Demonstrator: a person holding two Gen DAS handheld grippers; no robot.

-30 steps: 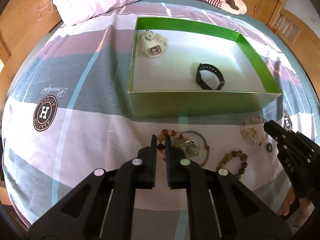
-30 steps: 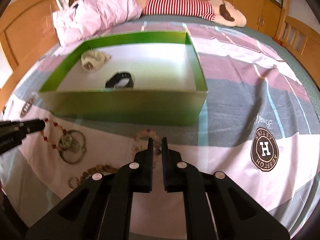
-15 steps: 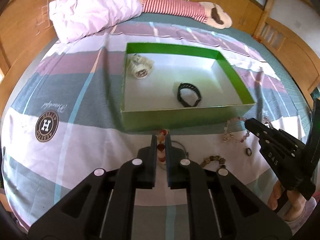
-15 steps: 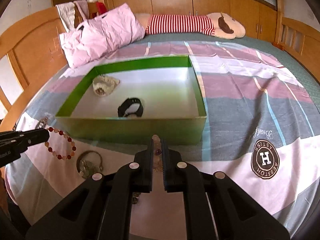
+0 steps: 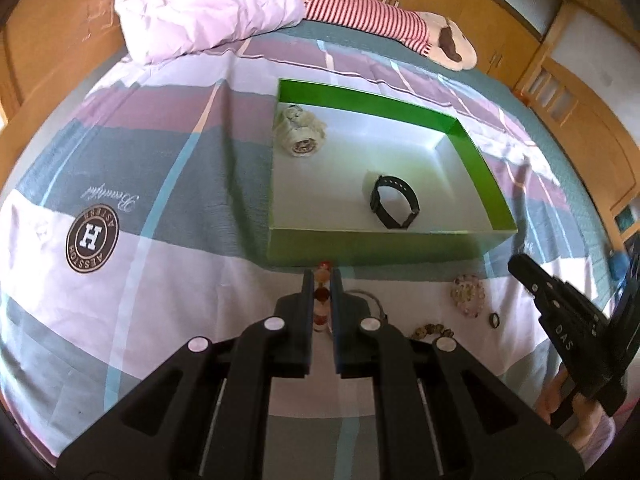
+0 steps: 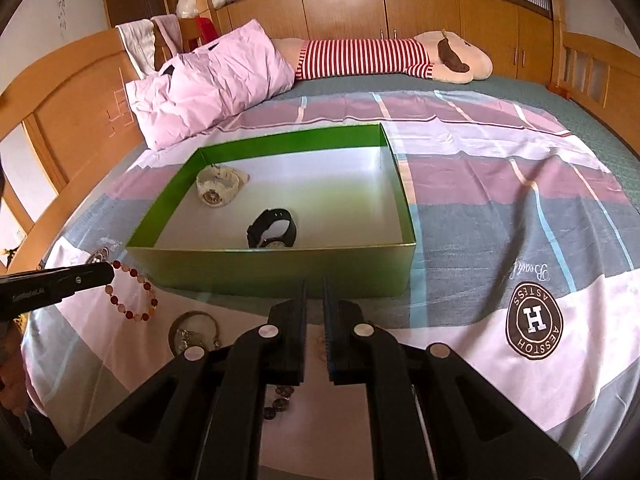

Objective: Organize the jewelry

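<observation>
Both hands have risen off the bed; my left fingers point(image 5: 321, 280) clench the bead bracelet point(image 6: 130, 292), green box point(image 5: 384, 246) just ahead; right fingers point(image 6: 315, 292) clenched, contents unclear

Sunlit bed point(image 6: 500, 184), wooden wardrobes point(image 6: 420, 8)

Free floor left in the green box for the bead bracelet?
Yes. The box floor is bare along its right half, right of the black watch and cream watch. Also bare between the two. Crowded: the bedspread strip before the box, with ring bangle and loose bracelets.
</observation>
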